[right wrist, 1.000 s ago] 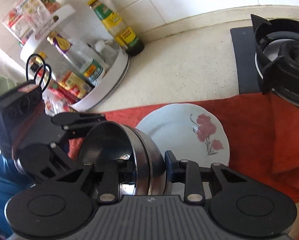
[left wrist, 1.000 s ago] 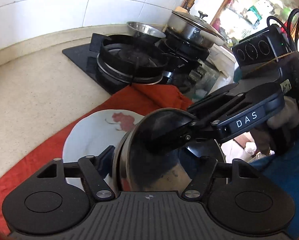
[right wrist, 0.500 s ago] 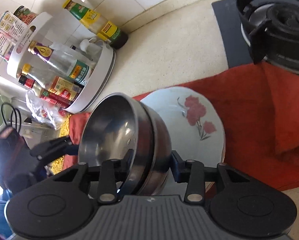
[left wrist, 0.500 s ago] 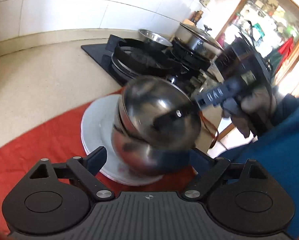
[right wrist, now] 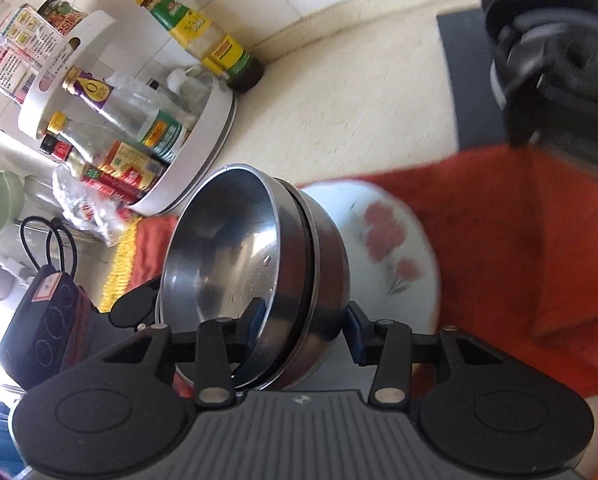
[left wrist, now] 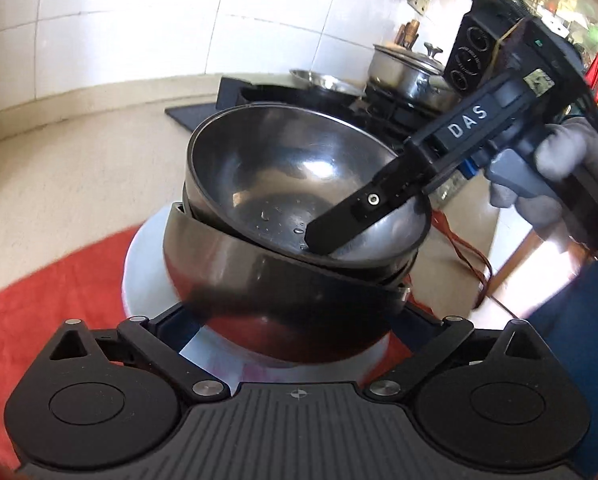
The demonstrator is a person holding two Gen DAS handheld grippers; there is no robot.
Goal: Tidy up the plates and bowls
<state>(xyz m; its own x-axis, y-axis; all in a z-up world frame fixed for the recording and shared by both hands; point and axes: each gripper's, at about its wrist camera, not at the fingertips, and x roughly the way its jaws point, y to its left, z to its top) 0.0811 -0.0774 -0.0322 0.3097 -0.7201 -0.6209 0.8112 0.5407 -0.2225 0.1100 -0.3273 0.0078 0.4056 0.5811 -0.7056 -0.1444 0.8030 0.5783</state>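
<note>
Two nested steel bowls (left wrist: 283, 240) hang tilted above the flowered plate (right wrist: 395, 240), which lies on the red cloth (right wrist: 539, 240) on the counter (left wrist: 59, 184). The right tongs (right wrist: 305, 320) pinch the bowls' rim, one finger (left wrist: 363, 204) inside the top bowl. The left tongs (left wrist: 295, 312) are spread, the lower bowl between them; whether they touch it I cannot tell.
</note>
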